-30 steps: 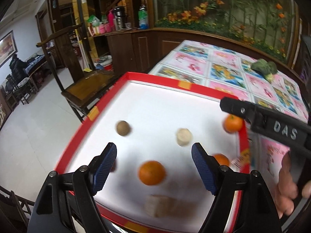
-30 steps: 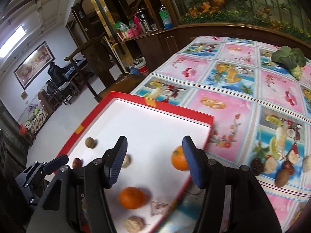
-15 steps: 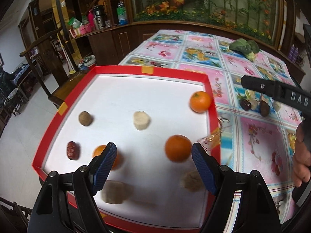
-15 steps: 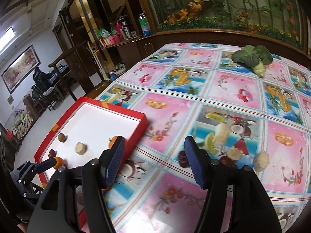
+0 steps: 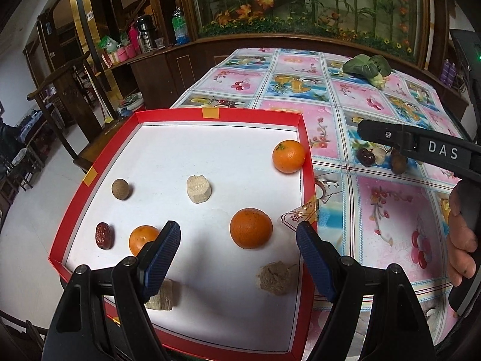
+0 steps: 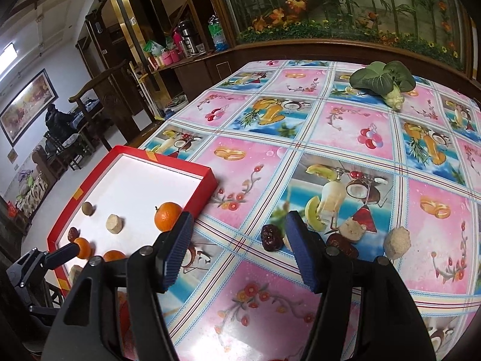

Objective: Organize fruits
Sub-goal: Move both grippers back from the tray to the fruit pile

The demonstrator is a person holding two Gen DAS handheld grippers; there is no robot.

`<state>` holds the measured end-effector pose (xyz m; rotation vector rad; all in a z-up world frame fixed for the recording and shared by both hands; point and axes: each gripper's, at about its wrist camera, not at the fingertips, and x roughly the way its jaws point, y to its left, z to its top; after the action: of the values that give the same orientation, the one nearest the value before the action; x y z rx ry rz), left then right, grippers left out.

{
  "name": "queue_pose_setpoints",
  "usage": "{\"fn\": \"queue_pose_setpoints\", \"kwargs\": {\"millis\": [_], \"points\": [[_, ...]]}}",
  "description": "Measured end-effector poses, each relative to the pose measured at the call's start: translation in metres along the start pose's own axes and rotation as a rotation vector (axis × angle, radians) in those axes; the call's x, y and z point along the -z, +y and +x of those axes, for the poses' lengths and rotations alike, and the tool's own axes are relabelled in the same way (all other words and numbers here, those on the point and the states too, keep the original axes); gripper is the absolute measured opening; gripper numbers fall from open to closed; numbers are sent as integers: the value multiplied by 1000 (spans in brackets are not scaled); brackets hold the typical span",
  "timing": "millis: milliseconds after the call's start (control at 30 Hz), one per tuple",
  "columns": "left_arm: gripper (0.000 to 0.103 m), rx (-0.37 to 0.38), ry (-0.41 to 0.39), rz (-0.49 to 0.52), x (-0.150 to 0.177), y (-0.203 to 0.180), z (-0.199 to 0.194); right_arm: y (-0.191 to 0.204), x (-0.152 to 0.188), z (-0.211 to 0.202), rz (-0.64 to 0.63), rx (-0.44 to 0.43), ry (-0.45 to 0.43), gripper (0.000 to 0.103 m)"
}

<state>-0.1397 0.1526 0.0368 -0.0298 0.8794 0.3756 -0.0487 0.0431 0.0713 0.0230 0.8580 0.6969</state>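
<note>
Table [image 6: 345, 156]: covered by a pink-and-blue cloth printed with fruit pictures.
Tray [image 5: 216, 113]: red rim, white floor, at the table's left end.
Left gripper [image 5: 237, 248]: above the tray's near edge, fingers spread wide, holding nothing.
Right gripper [image 6: 237, 240]: above the cloth just right of the tray, fingers spread, empty; its arm reads "DAS" in the left wrist view.
Leafy green vegetable [image 6: 381, 82]: far end of the table.
Oranges in the tray: three [image 5: 288, 156], [image 5: 251, 232], [image 5: 142, 239].
Beige chunks in the tray: three [image 5: 198, 188], [image 5: 275, 277], [image 5: 162, 299].
Brown round fruit [image 5: 121, 189] and red date [image 5: 104, 236]: at the tray's left side.
On the cloth: dark date [image 6: 271, 237], a second date [image 6: 342, 245], beige chunks [image 6: 397, 243], [image 6: 351, 230].
</note>
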Motion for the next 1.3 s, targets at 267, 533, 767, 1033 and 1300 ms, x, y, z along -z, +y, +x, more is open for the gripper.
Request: {"fn": "queue_pose_setpoints", "kwargs": {"millis": [267,533,767,1033,1300], "points": [[79,-1,2,13,-2,-5,2,0,1,-4,-14,3,-1,65],[79,18,3,50,-7,-22,3,-15,6,-14,-42,26,3,65],[79,77,12,125,-11,-56,3,-56,17,-30,-84,120,-1,65],[79,153,34,196,-23,-106,16,-99,28,-36,-107,206,28,65],[79,260,36,255,-36,-145,28,-110,25,-32,-69,224,35,65]]}}
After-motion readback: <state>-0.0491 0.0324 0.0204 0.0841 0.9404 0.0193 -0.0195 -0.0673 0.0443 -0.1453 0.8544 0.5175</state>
